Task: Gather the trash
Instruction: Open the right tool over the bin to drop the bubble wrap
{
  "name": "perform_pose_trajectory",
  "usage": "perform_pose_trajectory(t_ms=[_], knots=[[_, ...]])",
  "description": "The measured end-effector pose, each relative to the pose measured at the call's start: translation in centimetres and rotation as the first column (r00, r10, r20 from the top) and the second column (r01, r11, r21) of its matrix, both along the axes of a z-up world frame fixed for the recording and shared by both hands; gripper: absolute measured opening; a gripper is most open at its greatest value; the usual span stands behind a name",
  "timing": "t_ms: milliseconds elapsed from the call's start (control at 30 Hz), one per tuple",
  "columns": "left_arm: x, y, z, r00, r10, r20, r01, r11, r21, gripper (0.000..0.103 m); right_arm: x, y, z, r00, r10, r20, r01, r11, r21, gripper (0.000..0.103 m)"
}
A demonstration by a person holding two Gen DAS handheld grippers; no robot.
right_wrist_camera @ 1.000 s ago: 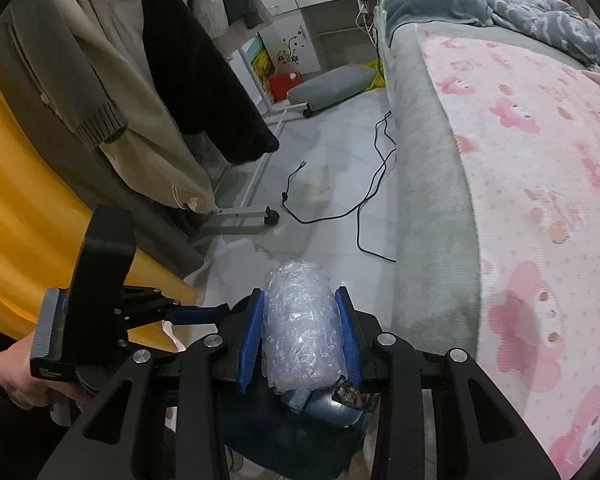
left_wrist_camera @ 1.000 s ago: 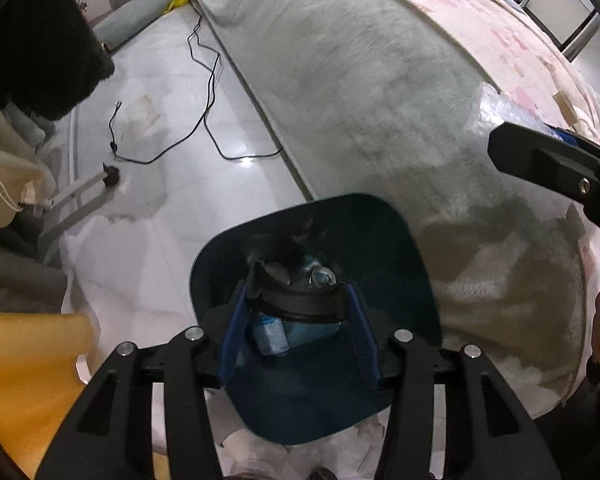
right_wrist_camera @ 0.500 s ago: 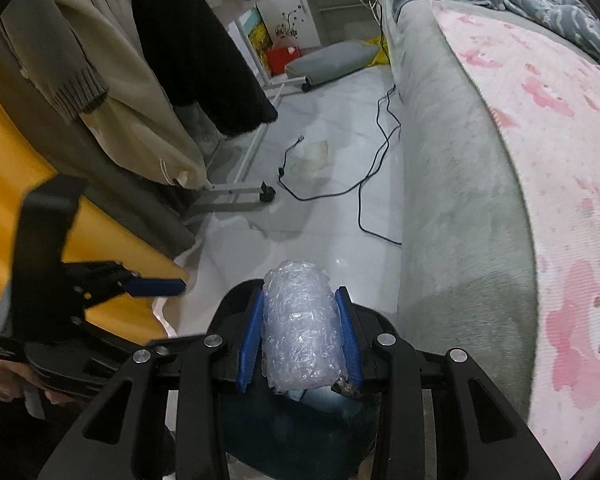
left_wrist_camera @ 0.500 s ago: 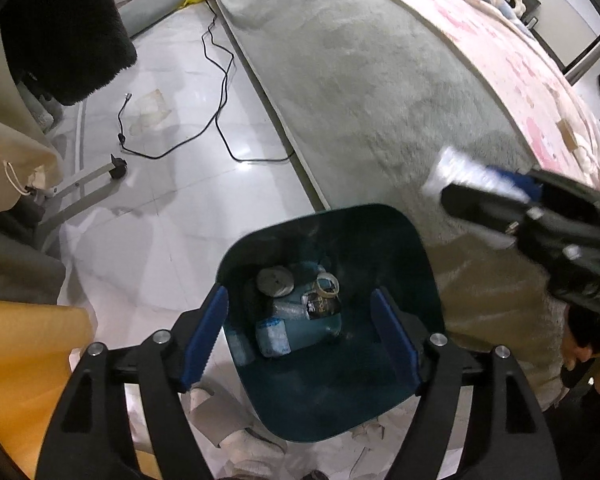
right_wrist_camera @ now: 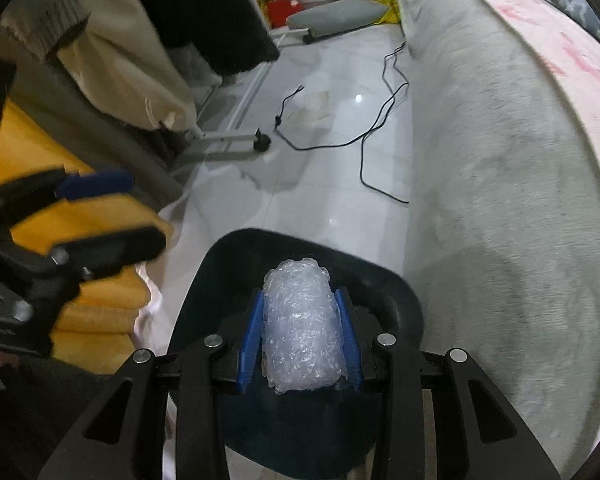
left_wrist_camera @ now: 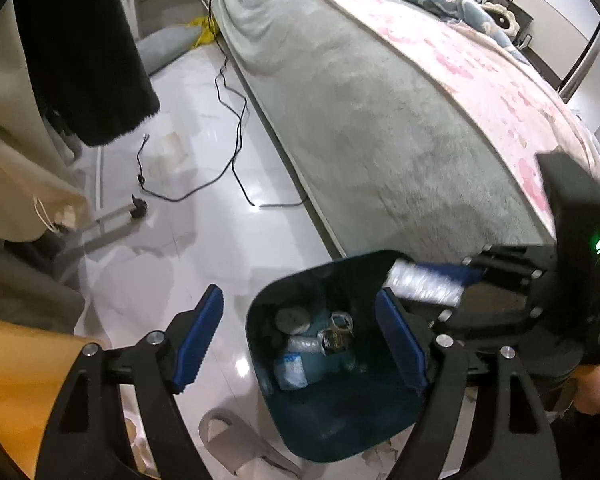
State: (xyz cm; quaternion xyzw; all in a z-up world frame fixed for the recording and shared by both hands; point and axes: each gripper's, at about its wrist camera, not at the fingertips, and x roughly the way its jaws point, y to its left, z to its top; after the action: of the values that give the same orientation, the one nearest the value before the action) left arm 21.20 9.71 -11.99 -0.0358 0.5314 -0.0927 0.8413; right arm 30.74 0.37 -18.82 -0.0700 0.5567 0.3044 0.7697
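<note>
A dark teal bin (left_wrist_camera: pixel 320 272) stands on the white floor beside the bed, with several bits of trash inside, among them a round lid (left_wrist_camera: pixel 292 320) and a tape roll (left_wrist_camera: pixel 338 330). My left gripper (left_wrist_camera: pixel 298 320) hangs above the bin's left side. Its jaws are opening and nothing is between them. My right gripper (right_wrist_camera: pixel 300 300) is shut on a roll of clear bubble wrap (right_wrist_camera: pixel 300 328) right over the bin's mouth (right_wrist_camera: pixel 260 236). In the left wrist view the right gripper (left_wrist_camera: pixel 428 280) comes in from the right with the bubble wrap (left_wrist_camera: pixel 420 286) over the bin's far rim.
The bed with its grey blanket (left_wrist_camera: pixel 380 120) runs close along the bin's right. A black cable (left_wrist_camera: pixel 228 152) lies on the floor beyond. Hanging clothes (left_wrist_camera: pixel 80 60) and a rack foot (left_wrist_camera: pixel 116 220) are on the left, yellow fabric (right_wrist_camera: pixel 92 300) and a slipper (left_wrist_camera: pixel 236 440) close by.
My left gripper let go of a dark item in the bin, opened wide and lifted. My right gripper came down with the bubble wrap until it is over the bin.
</note>
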Motion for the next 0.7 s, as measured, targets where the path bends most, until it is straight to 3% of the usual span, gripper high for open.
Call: perform_pose_trajectory(t_ms=[333,467,700], knots=[[-0.2,-0.2,3.3,0.987,0.035,0.158,-0.029,0.999,-0.039,0.081,-2.2,0.8,-1.9,0.994,0.100,-0.049,-0.104,0.991,-0.089,0.037],[-0.2,-0.2,4.6,0.977,0.067,0.203,-0.054,0.996,-0.071,0.081,-3.1,0.5,-1.6,0.990,0.129,-0.058,-0.134,0.986,-0.099,0.054],[-0.2,-1.4,7.3,0.946,0.092,0.310,-0.062,0.992,-0.106,0.084,-3.7,-1.4,0.3,0.994,0.111,-0.018,-0.112,0.990,-0.080,0.058]])
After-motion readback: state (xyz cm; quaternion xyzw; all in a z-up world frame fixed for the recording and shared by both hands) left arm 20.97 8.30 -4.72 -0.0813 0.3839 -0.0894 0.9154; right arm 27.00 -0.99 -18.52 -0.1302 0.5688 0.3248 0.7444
